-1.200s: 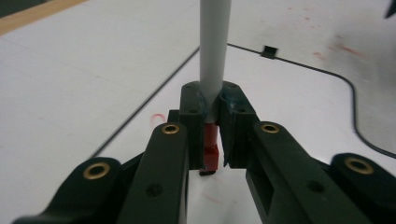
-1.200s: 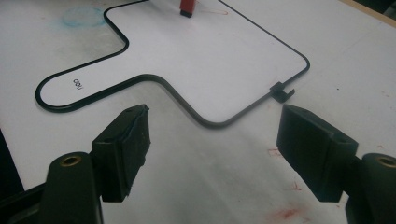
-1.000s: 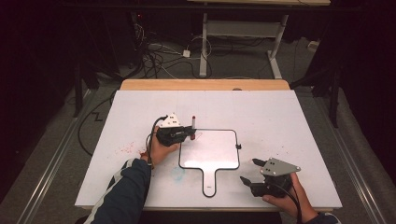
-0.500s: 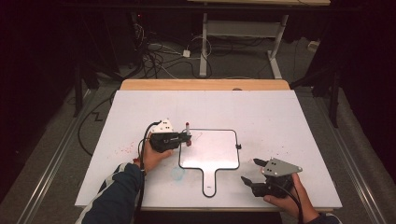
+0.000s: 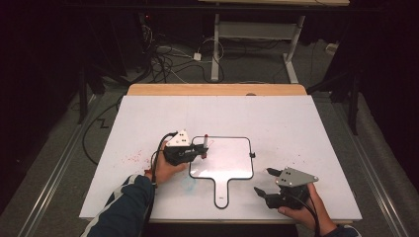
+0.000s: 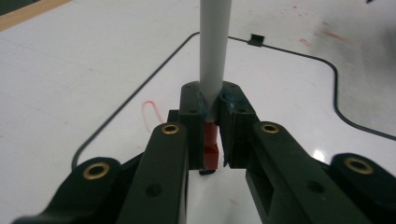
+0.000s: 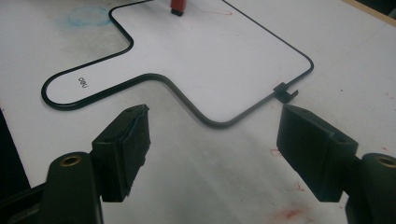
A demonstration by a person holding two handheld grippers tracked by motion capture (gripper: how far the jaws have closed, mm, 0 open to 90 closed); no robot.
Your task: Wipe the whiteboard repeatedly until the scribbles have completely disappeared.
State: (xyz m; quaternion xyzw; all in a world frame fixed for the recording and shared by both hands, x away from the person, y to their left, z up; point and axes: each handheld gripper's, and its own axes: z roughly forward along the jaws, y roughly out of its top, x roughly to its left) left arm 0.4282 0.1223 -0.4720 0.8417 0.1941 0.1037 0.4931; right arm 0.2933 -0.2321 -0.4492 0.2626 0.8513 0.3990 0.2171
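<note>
One marker (image 6: 214,56) clamped; whiteboard (image 5: 232,160) beneath.

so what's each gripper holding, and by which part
The left gripper clamps a marker low on its barrel, near the red tip. The right gripper is open and holds nothing.

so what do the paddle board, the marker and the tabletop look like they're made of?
Paddle board: glossy white writing face, probably melamine or coated plastic, since it mirrors light; thin black rim looks like plastic.
Marker: smooth matte white barrel with a red end, likely plastic, clamped between the left gripper fingers.
Tabletop: matte white sheet with red smudges, possibly laminate, over a wood-coloured edge at the far side.
</note>
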